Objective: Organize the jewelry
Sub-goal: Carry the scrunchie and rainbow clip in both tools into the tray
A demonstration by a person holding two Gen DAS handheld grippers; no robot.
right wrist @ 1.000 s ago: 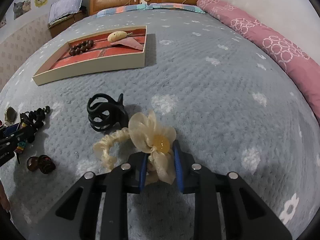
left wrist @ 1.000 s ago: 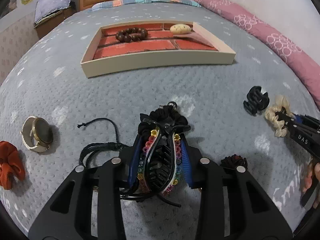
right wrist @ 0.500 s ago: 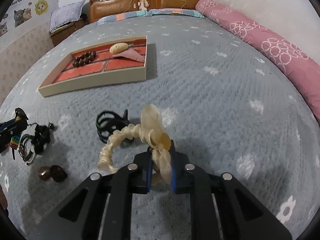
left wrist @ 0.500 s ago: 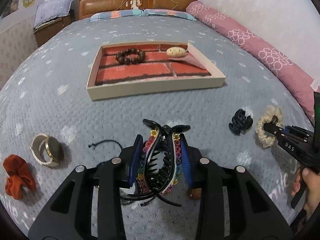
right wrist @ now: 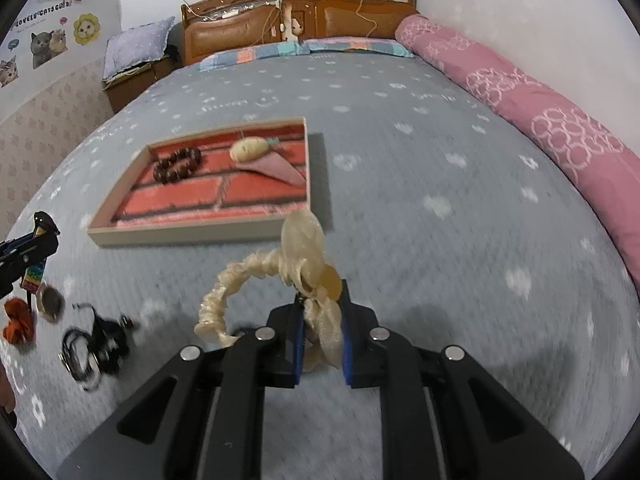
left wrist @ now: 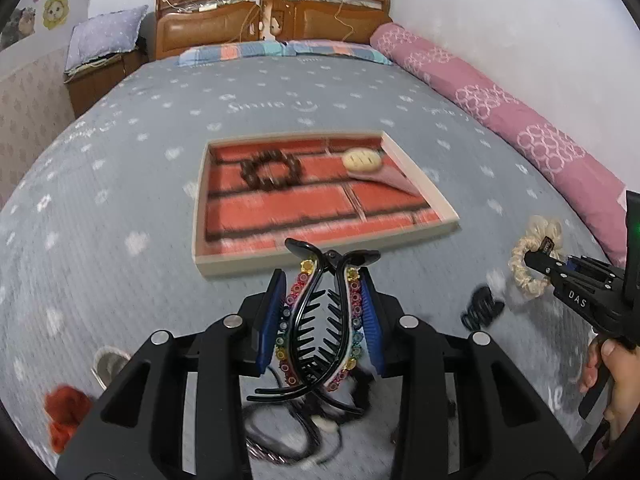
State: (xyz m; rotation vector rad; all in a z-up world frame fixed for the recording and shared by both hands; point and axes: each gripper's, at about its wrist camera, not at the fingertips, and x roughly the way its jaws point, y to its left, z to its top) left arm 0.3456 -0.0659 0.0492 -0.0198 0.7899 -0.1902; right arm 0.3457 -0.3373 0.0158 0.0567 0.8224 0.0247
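Observation:
My left gripper (left wrist: pixel 322 316) is shut on a black claw hair clip (left wrist: pixel 320 320) edged with coloured beads, held clear above the grey bedspread. My right gripper (right wrist: pixel 320 332) is shut on a cream scrunchie (right wrist: pixel 256 276) with a sheer bow, its loop hanging to the left. In the left wrist view, that right gripper (left wrist: pixel 536 258) and the scrunchie (left wrist: pixel 528 256) show at the right. Ahead lies a shallow tray (left wrist: pixel 420 176) with a brick-pattern floor, holding a dark bead bracelet (left wrist: pixel 270 168) and a pale oval piece (left wrist: pixel 362 160).
On the bedspread lie a small black claw clip (left wrist: pixel 482 310), tangled black cords (right wrist: pixel 96 344), a watch (right wrist: pixel 50 300) and an orange scrunchie (right wrist: pixel 18 320). A pink bolster (right wrist: pixel 540 112) runs along the right wall. A wooden headboard (left wrist: pixel 272 20) stands beyond.
Both grippers have risen off the bedspread with the claw clip and the cream scrunchie. The right jaws closed tighter on the bow. The tray now looks nearer the middle of each view.

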